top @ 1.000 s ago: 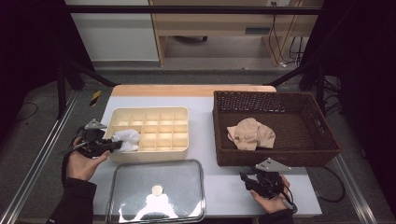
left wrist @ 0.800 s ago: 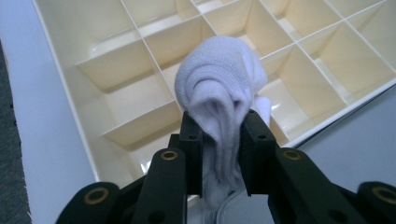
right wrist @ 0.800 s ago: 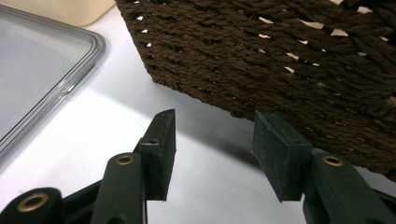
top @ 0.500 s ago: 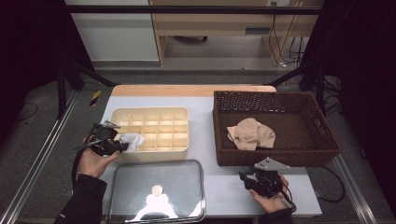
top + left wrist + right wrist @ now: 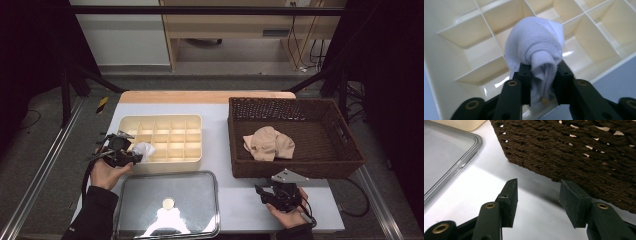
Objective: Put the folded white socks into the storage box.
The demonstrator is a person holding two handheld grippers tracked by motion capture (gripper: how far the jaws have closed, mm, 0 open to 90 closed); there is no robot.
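A rolled white cloth [image 5: 536, 42] sits between the pads of my left gripper [image 5: 544, 72], which still touch it on both sides; the jaws have just been opening. The cloth hangs over a near-left compartment of the cream divided box [image 5: 461, 35]. From above, the left gripper [image 5: 134, 156] is at the box's [image 5: 175, 140] front left corner with the white cloth [image 5: 144, 149] at its tips. My right gripper [image 5: 261, 192] is open and holds nothing. It hovers low over the table just before the brown wicker basket [image 5: 300, 167]. The right gripper [image 5: 537, 195] points at the basket's woven wall [image 5: 574, 150].
A beige cloth [image 5: 269, 142] lies crumpled inside the basket. A shiny metal tray [image 5: 195, 220] rests on the table in front of the box, between my two hands; its rim [image 5: 471, 150] is left of the right gripper.
My left hand has shifted right and slightly down, carrying the white cloth further over the box's near-left compartments. The right hand has stayed still.
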